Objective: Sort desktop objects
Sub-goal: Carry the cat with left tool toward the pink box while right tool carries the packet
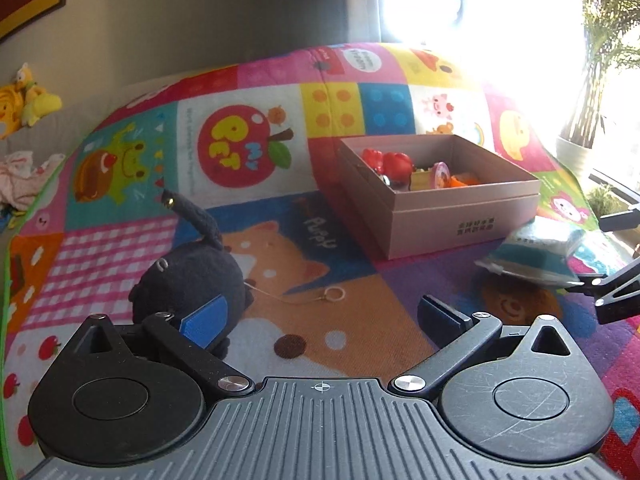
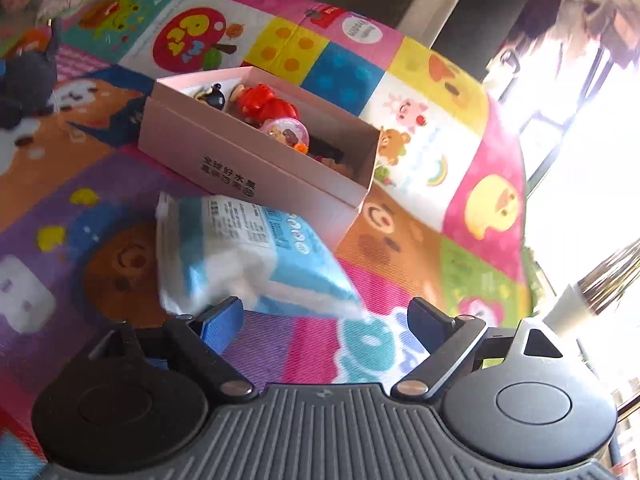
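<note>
- Left wrist view shows my left gripper (image 1: 320, 320) spread wide with nothing clamped; the black plush toy (image 1: 192, 276) sits on the patterned mat (image 1: 360, 320), touching or just beside the blue-padded finger on the picture's left, not between the two.
- Right wrist view shows my right gripper (image 2: 326, 316) released as well, fingers wide apart, with the blue-and-white tissue pack (image 2: 248, 256) lying just ahead of them, its near edge at the fingertips but unpinched.
- That pack rests against the front wall of the pink box (image 2: 256, 168), which already holds several small toys.
- I judge the step in hand as lining up on the two items left outside the box.
- Next I need to bring the right fingers around the pack's near end and close, then lift over the rim.
- My left must shift toward the plush so it sits between the pads.
</note>
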The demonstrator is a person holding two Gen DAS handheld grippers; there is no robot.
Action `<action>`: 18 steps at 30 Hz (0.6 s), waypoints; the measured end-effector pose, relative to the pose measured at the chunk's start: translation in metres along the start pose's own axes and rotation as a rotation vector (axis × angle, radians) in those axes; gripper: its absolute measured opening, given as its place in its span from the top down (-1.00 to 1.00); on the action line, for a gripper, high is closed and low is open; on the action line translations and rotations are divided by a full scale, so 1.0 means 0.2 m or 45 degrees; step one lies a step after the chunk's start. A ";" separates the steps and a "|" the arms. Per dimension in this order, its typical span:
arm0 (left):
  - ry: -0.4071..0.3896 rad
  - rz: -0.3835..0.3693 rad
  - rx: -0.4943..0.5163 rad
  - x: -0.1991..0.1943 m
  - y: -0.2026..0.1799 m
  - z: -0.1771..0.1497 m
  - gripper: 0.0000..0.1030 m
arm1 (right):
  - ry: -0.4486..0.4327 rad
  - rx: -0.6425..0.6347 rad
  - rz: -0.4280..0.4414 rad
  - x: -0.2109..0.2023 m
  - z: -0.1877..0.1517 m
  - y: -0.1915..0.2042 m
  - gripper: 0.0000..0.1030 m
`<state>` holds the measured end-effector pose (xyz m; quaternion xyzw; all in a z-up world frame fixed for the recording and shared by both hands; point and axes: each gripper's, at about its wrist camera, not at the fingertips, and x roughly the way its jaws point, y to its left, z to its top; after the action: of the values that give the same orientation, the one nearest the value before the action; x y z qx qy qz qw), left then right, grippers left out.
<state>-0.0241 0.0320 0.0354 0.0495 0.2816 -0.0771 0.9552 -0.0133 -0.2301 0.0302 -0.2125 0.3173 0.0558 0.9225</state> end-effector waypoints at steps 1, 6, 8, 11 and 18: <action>0.013 0.003 -0.005 0.01 0.00 0.00 -1.00 | 0.006 0.067 0.099 -0.01 0.01 -0.03 -0.88; 0.045 -0.001 -0.026 0.03 0.01 -0.02 -1.00 | -0.042 0.124 0.280 -0.06 0.04 -0.01 -0.96; 0.046 -0.006 -0.021 0.03 0.00 -0.03 -1.00 | -0.055 0.109 0.286 -0.06 0.05 0.01 -0.96; 0.056 -0.009 -0.027 0.03 0.01 -0.04 -1.00 | -0.081 0.126 0.338 -0.06 0.08 -0.03 -1.00; 0.093 -0.048 -0.036 0.05 -0.02 -0.06 -1.00 | 0.078 0.547 0.526 0.20 0.15 -0.27 -1.00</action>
<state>-0.0235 0.0280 0.0199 0.0333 0.3182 -0.0891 0.9433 0.0478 -0.2674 0.0467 0.0550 0.3862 0.1675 0.9054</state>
